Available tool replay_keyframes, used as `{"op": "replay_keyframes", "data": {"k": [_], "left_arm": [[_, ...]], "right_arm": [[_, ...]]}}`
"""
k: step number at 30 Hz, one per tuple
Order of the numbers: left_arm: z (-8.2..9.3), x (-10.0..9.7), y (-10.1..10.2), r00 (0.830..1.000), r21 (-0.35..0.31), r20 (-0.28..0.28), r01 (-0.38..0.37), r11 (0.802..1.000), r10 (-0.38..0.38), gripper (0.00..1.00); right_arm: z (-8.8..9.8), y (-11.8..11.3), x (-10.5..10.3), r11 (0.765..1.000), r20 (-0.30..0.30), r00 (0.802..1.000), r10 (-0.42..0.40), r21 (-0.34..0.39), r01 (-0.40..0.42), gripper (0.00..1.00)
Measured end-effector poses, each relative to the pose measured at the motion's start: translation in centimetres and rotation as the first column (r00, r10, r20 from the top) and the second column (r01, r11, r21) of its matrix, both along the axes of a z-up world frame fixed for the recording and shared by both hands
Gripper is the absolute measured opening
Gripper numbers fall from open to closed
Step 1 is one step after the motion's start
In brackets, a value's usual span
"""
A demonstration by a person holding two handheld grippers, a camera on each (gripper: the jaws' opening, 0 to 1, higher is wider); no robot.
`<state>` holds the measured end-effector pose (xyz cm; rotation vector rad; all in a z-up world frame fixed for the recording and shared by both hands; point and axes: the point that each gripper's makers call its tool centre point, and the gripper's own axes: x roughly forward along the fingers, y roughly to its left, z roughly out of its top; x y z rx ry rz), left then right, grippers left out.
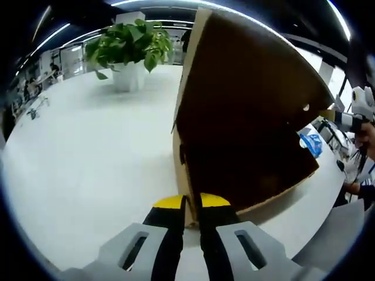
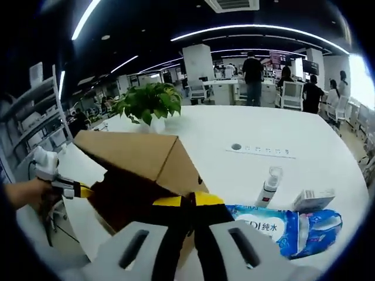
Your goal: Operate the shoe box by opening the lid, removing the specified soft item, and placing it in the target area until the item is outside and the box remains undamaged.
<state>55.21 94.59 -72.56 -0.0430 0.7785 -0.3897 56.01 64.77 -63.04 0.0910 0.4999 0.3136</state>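
Note:
A brown cardboard shoe box (image 1: 246, 105) stands on the white table (image 1: 88, 164), its lid tilted up and its dark inside facing me. My left gripper (image 1: 192, 202) is shut on the cardboard edge at the near corner. The right gripper (image 1: 334, 116) pinches the far corner of that same edge. In the right gripper view the box (image 2: 135, 155) lies just ahead, and my right gripper (image 2: 189, 200) is shut on its edge. The left gripper (image 2: 85, 191), held by a hand, grips the opposite corner. A blue soft packet (image 2: 281, 225) lies on the table to the box's right.
A potted green plant (image 1: 129, 44) stands at the table's far side. Beside the blue packet are a white spray bottle (image 2: 269, 187) and a small white carton (image 2: 313, 199). People (image 2: 253, 73) and chairs are behind the table. Shelving (image 2: 35, 117) is at the left.

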Motion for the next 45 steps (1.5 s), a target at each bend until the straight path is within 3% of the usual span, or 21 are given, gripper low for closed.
{"op": "replay_keyframes", "data": {"k": [9, 19, 27, 36, 45], "left_arm": [[0.5, -0.2, -0.2, 1.000, -0.012, 0.011, -0.004, 1.000, 0.004, 0.07], [3.7, -0.1, -0.7, 0.993, -0.054, 0.117, 0.026, 0.998, -0.020, 0.27], [5.7, -0.5, -1.1, 0.978, -0.024, 0.191, 0.095, 0.995, -0.089, 0.44], [6.4, -1.3, -1.6, 0.952, 0.024, 0.236, 0.193, 0.981, -0.194, 0.54], [5.5, -2.0, -2.9, 0.941, 0.017, 0.220, 0.259, 0.966, -0.256, 0.53]], "right_arm": [[-0.7, 0.2, -1.3, 1.000, 0.003, 1.000, 0.017, -0.020, -0.017, 0.04], [-1.8, 0.5, -2.8, 0.996, 0.007, 0.997, 0.071, -0.057, -0.071, 0.08], [-2.5, 1.4, -3.9, 0.992, 0.008, 0.993, 0.119, -0.047, -0.119, 0.16], [-3.7, 2.0, -5.3, 0.982, 0.007, 0.983, 0.185, -0.046, -0.185, 0.23], [-5.0, 2.8, -6.4, 0.971, -0.009, 0.972, 0.236, -0.028, -0.236, 0.27]]}}
